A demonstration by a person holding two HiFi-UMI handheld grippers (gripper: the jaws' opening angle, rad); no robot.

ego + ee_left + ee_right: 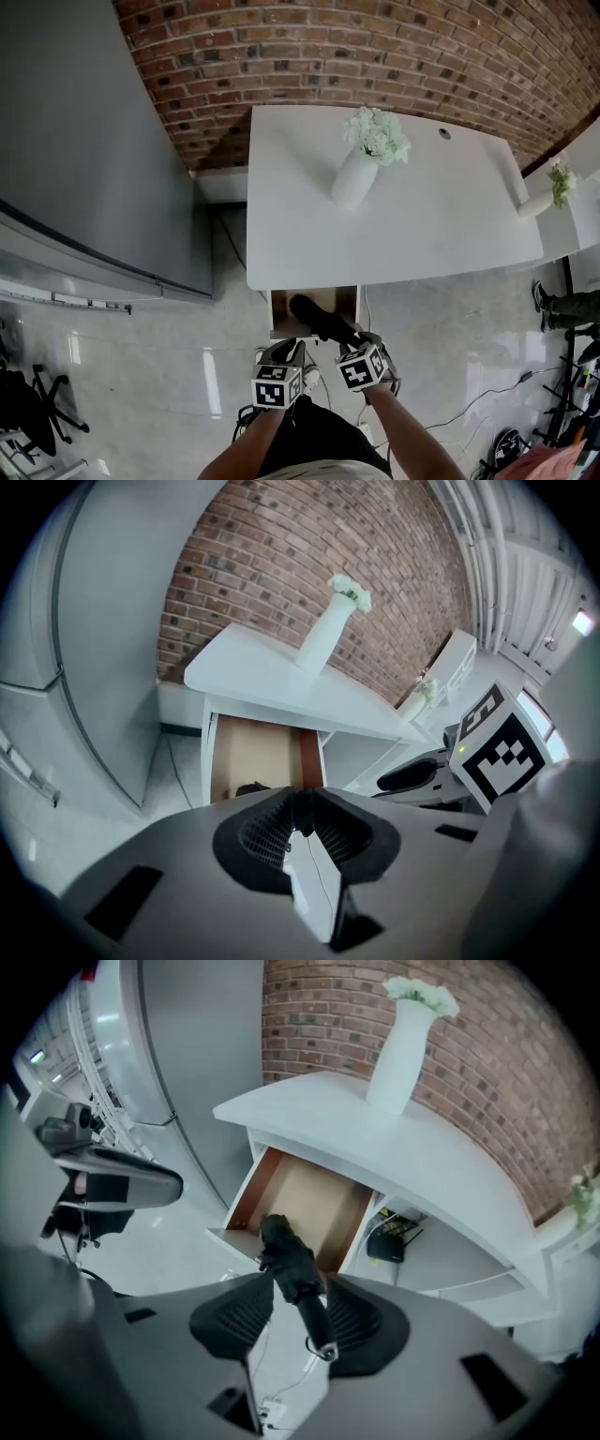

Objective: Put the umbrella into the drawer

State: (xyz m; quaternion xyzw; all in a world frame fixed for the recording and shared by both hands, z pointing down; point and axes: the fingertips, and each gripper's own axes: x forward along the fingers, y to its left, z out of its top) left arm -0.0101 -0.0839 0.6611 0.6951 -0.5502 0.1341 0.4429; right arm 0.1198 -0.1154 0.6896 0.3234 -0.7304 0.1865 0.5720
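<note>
Showing right gripper (300, 1290), jaws wide and slack about the umbrella (286, 1255); open drawer (305, 1194) at 12 o'clock; left gripper (302, 808) closed, empty.

A red brick wall (375, 47) runs behind a white surface (450, 225) with rounded corners. On it stands a white vase (354, 178) of pale flowers, upright, well back from the front edge. A second, smaller vase (536, 204) sits on a white unit at the right. A large grey panel (84, 141) fills the left side. The floor (141, 375) is pale, glossy tile that mirrors bright light in streaks. A thin cable (473, 403) trails across it at the right, and a black chair base (42, 408) shows at the far left.
</note>
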